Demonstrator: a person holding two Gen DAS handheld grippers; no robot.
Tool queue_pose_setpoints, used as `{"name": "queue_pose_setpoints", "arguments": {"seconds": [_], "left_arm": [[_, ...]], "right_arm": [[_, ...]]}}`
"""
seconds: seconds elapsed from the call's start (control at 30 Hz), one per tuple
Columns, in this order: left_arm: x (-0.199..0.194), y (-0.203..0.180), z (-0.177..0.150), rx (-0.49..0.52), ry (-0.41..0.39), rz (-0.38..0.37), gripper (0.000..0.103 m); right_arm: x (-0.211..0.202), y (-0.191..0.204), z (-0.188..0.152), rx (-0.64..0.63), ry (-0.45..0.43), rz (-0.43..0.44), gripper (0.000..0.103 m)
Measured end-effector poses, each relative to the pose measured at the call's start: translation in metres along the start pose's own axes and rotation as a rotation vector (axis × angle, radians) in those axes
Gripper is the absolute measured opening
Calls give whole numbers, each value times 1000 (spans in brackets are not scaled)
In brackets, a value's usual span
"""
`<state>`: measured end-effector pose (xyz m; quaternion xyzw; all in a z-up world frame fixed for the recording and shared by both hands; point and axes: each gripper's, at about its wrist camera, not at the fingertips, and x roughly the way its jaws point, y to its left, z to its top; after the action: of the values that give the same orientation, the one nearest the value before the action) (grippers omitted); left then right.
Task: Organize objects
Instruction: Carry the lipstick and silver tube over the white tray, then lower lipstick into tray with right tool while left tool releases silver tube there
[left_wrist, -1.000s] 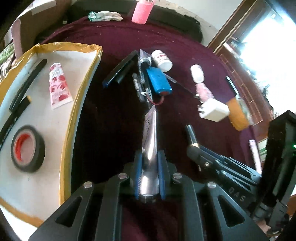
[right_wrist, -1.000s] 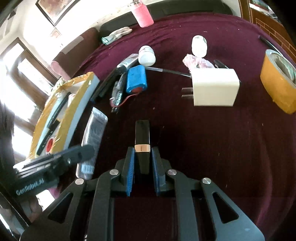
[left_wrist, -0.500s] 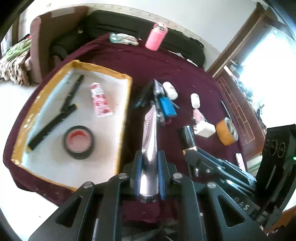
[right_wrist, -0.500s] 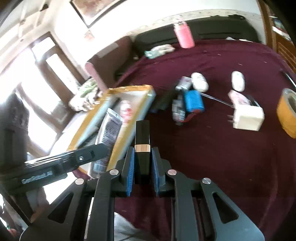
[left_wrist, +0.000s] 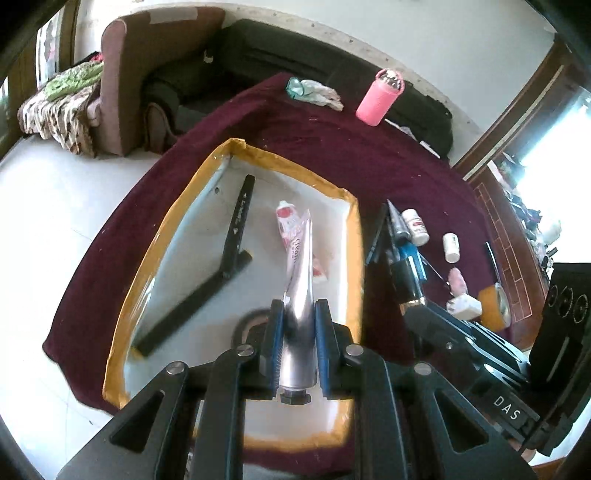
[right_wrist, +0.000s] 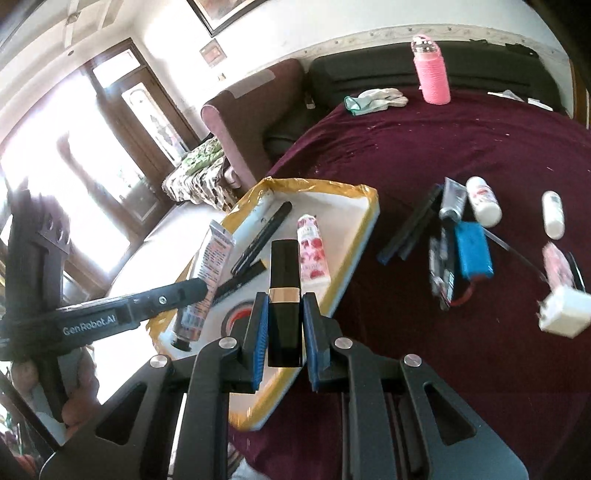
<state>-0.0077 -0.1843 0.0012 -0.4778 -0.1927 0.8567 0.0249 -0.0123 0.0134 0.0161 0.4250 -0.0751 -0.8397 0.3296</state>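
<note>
The desk (right_wrist: 461, 147) in front of me is draped in a dark maroon cloth, and a brown armchair (left_wrist: 147, 74) and a black sofa (right_wrist: 480, 70) stand beyond it. On the cloth sits a white tray (left_wrist: 177, 221) with yellow-taped edges. Inside the tray lie two long black pens (left_wrist: 240, 218), a pink floral tube (right_wrist: 312, 251), and a roll of black tape (right_wrist: 236, 317) with a red core, mostly hidden behind my jaws.

My left gripper (left_wrist: 298, 332) hangs over the tray, its jaws clamped on a silver cream tube (left_wrist: 299, 295) with its black cap toward the camera and its crimped end pointing out over the tray. My right gripper (right_wrist: 282, 325) is just beside the left, above the tray's near edge, jaws closed on a black lipstick (right_wrist: 283, 295) with a gold band, held upright between the blue pads.

At the far edge of the desk stand a pink water bottle (right_wrist: 430, 74) and a crumpled white glove (right_wrist: 380, 98). To the right of the tray, on the cloth, lies a loose group: a blue battery pack (right_wrist: 474, 251) with red wire, a dark flat case (right_wrist: 410, 225), two small white bottles (right_wrist: 482, 201), a white charger plug (right_wrist: 563, 312), and a roll of brown tape (left_wrist: 495, 302).
</note>
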Motion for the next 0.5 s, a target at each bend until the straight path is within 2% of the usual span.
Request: {"name": "queue_pose_setpoints", "arguments": {"seconds": [0.23, 0.5], "left_arm": [[46, 13, 42, -10, 52, -8, 13], [84, 26, 54, -21, 123, 8, 13]], "right_arm": [[61, -1, 18, 8, 93, 19, 15], [99, 3, 22, -15, 159, -22, 15]]}}
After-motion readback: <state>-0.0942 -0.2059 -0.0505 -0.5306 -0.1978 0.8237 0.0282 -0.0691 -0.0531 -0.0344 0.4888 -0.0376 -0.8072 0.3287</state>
